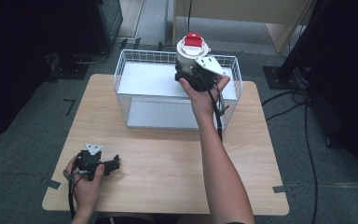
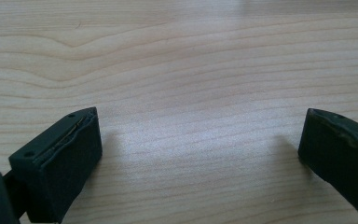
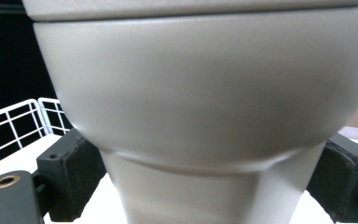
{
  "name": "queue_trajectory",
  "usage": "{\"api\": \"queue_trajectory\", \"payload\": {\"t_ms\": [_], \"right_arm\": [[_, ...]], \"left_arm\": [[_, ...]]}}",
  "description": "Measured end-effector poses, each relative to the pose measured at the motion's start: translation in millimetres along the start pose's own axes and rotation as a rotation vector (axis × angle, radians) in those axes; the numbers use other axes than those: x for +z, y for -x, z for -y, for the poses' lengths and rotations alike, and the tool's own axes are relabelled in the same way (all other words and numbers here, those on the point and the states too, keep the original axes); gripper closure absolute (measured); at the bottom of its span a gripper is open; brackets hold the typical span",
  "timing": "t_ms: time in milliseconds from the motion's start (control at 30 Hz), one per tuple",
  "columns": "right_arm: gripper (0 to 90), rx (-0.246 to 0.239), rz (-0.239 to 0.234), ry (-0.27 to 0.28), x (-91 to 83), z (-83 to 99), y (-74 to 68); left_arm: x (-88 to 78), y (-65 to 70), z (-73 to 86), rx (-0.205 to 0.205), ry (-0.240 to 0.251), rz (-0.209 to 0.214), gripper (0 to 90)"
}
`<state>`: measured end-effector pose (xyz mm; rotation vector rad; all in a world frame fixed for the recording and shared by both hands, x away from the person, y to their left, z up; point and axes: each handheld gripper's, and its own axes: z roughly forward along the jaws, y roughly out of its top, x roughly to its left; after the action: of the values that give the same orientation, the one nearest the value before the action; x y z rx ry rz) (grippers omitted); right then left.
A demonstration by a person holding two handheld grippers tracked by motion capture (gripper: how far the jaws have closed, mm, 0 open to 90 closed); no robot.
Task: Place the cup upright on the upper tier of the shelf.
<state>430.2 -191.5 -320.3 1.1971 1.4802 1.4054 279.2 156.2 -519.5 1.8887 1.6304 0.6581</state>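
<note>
Right gripper point(image 1: 196, 74) clamps white cup point(image 1: 192, 51) by narrow base, above wire basket point(image 1: 135, 70), 12 o'clock. Likely placing step; next: lower, release. Left gripper point(image 1: 114, 164) wide open, empty, on table point(image 1: 168, 163), 7 o'clock.

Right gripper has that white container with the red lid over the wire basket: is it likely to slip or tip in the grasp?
The white container looks smooth and glossy, so probably slippery. The right gripper clamps its narrow lower part while the body flares wider above, so it may be top-heavy and could tilt. It looks like rigid plastic, unlikely to deform. It hangs over the wire basket.
</note>
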Motion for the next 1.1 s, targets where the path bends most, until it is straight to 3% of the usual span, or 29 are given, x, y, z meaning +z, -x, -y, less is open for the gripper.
{"api": "queue_trajectory", "payload": {"t_ms": [167,233,533,700,1100], "right_arm": [[8.0,0.007,-0.018,-0.011,-1.6,-1.3,3.5],[0.0,-0.021,-0.006,-0.02,-3.3,-3.4,2.6],[0.0,-0.03,-0.031,-0.052,-11.5,-4.0,6.1],[0.0,-0.01,-0.019,-0.06,-16.9,-1.4,9.7],[0.0,-0.04,0.001,-0.085,-28.4,9.6,17.9]], "left_arm": [[0.0,0.0,0.0,0.001,0.0,0.0,0.0],[0.0,0.0,0.0,0.0,0.0,0.0,0.0],[0.0,0.1,0.0,0.001,0.0,-0.001,0.0],[0.0,0.0,-0.1,0.001,-0.001,0.0,0.0],[0.0,0.0,0.0,0.002,-0.001,0.0,0.0]]}}
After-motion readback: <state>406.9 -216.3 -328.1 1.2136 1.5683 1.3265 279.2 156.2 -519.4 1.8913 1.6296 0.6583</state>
